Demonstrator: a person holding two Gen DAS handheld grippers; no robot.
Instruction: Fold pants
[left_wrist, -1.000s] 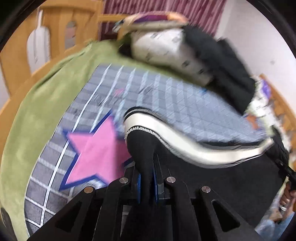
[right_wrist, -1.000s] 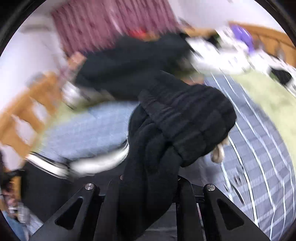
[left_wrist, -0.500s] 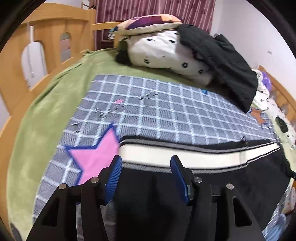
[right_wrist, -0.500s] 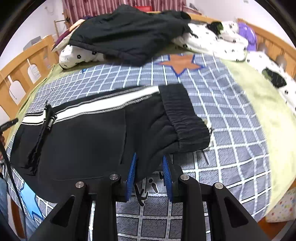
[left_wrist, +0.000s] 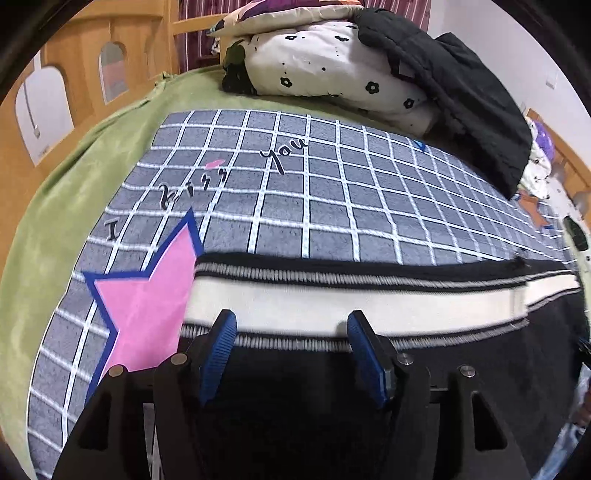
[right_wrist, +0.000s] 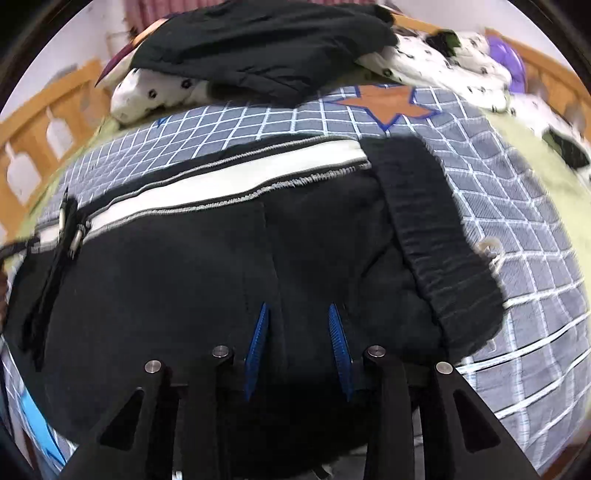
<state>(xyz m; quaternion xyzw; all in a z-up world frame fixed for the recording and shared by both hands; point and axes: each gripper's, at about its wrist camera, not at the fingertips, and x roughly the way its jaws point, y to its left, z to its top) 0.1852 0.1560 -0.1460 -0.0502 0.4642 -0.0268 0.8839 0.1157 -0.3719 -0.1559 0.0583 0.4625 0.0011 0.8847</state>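
Black pants (right_wrist: 177, 273) with a white side stripe lie flat on the grey checked blanket, folded lengthwise. The elastic waistband (right_wrist: 436, 236) is at the right in the right wrist view. The stripe (left_wrist: 351, 302) runs across the left wrist view. My left gripper (left_wrist: 290, 326) is open and empty, its fingers just over the stripe near the leg end. My right gripper (right_wrist: 297, 317) is open and empty over the black cloth beside the waistband.
The grey checked blanket (left_wrist: 332, 192) with a pink star (left_wrist: 147, 306) covers a green bedspread (left_wrist: 74, 192). A white flowered pillow (left_wrist: 325, 74) and a black jacket (left_wrist: 469, 96) lie at the bed's head. Wooden bed rails (left_wrist: 66, 85) stand at the left.
Both grippers held the pants bunched in the air a second ago. They laid them flat on the blanket and opened. Both now hover over the cloth, the jaws wider.
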